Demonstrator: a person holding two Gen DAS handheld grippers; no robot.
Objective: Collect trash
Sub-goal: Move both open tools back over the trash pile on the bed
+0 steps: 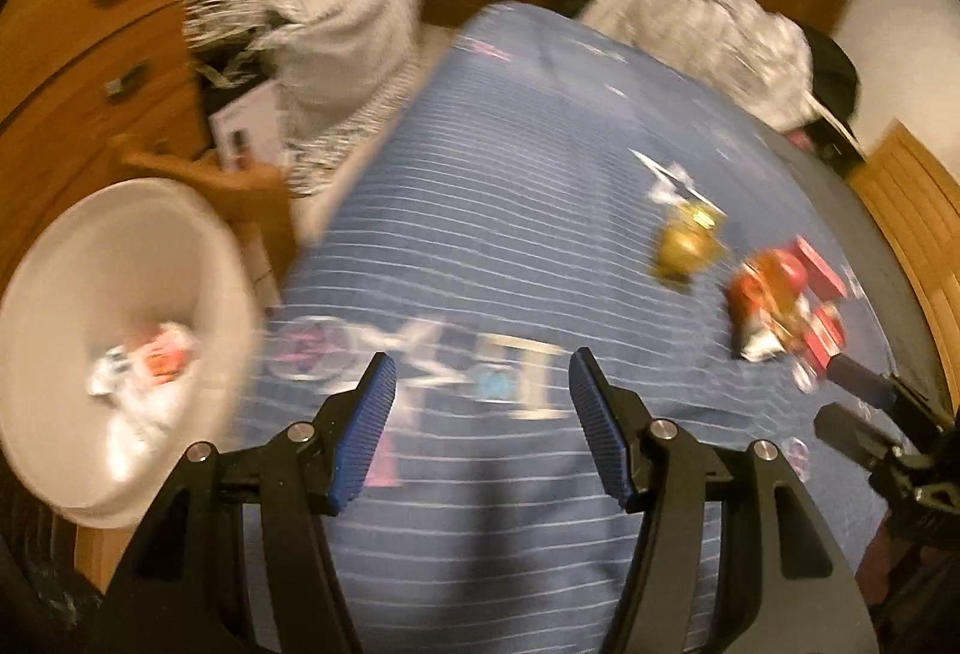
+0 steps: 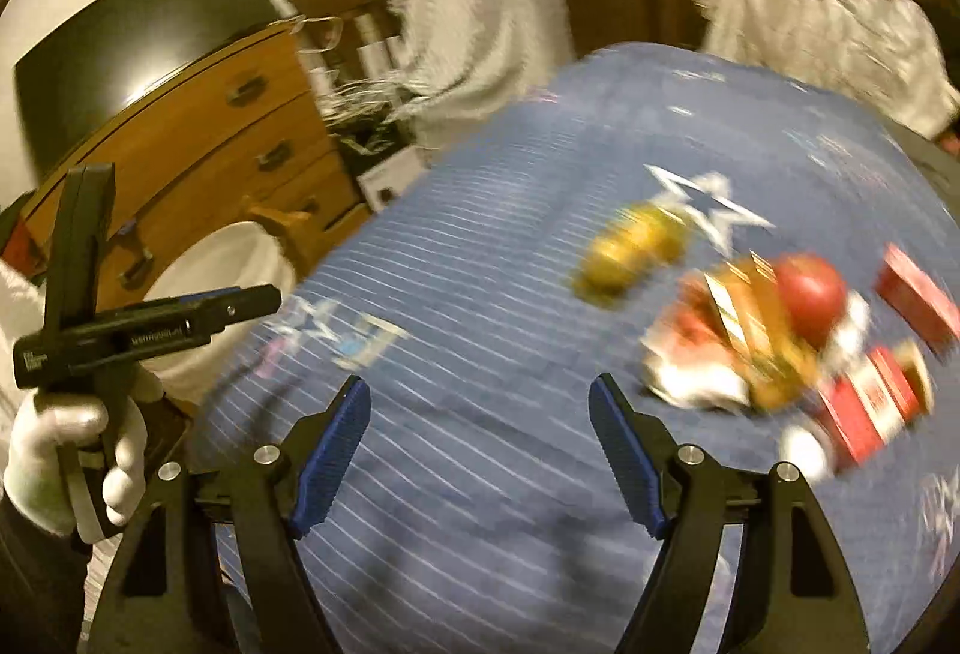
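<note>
A white bin (image 1: pixel 90 306) stands just off the left edge of the bed (image 1: pixel 480 210), beside a wooden chest of drawers (image 1: pixel 90 54). Inside it lie crumpled scraps (image 1: pixel 144 366), white with an orange-red patch; blur hides what they are.

The bed carries a blue striped cover with a white star (image 2: pixel 705 201) printed on it. Toward its right edge lies the remaining trash: a yellowish-gold wrapper (image 1: pixel 687 246) just below the star, and to its right, close beside it, a heap of red, white and gold wrappers (image 1: pixel 780 306) with small red boxes (image 2: pixel 870 402) at its far side. At the far right corner sits rumpled pale cloth (image 1: pixel 708 24).

The left tool (image 1: pixel 480 414) hangs above the cover near the left edge, its jaws parted about midway, nothing between the blue pads (image 1: pixel 366 432). A white-gloved hand (image 2: pixel 66 450) grips it in the right wrist view.

The right tool (image 2: pixel 480 450) stands somewhat wider, empty, above bare cover to the left of the red heap and touching nothing.
</note>
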